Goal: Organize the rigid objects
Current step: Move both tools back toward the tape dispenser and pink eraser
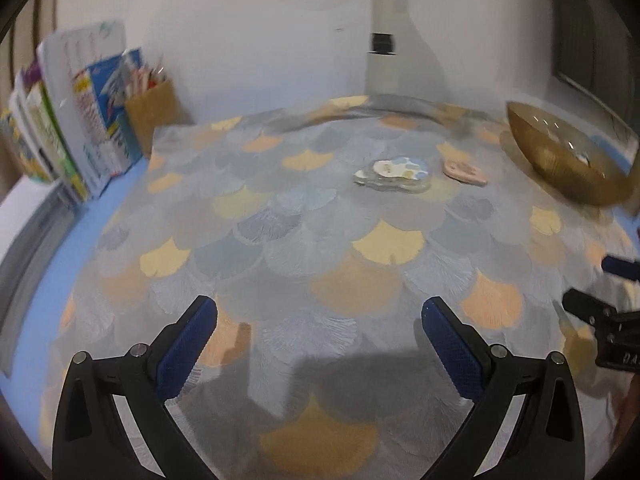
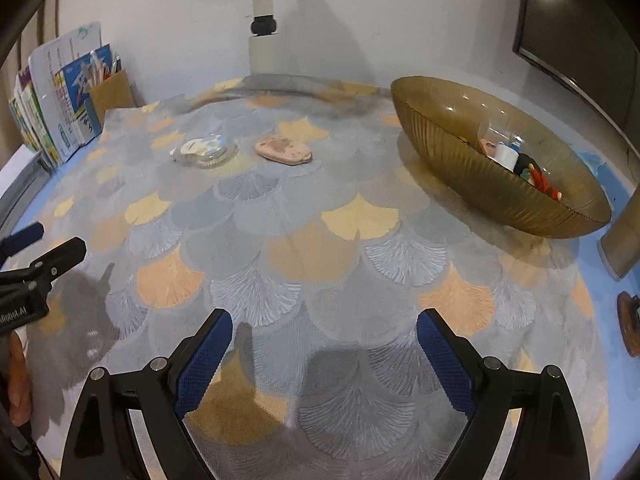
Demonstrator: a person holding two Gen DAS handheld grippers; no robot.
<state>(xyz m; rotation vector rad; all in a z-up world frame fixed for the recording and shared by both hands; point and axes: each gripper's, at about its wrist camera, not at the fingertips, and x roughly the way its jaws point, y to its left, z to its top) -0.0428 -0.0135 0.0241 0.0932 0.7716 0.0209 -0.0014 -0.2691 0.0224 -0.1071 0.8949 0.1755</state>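
A tablecloth (image 2: 320,240) patterned with grey, yellow and orange fans is covering the tabletop against a white wall (image 2: 180,20). Books (image 2: 60,100) are standing at the far left corner. An amber glass bowl (image 2: 480,184) holding small items is sitting near the far right edge. A clear case (image 2: 206,148) and a pink object (image 2: 284,150) are lying just beside each other toward the far edge. The left gripper (image 1: 320,336) and right gripper (image 2: 324,338) are hovering released, grasping nothing.

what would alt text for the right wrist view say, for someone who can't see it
The open right gripper, nothing between its blue fingers, hovers over a tablecloth patterned with fan shapes. Farther back lie a clear plastic item and a pink flat piece, apart; a brown bowl holding small items sits right. The left gripper shows at left.
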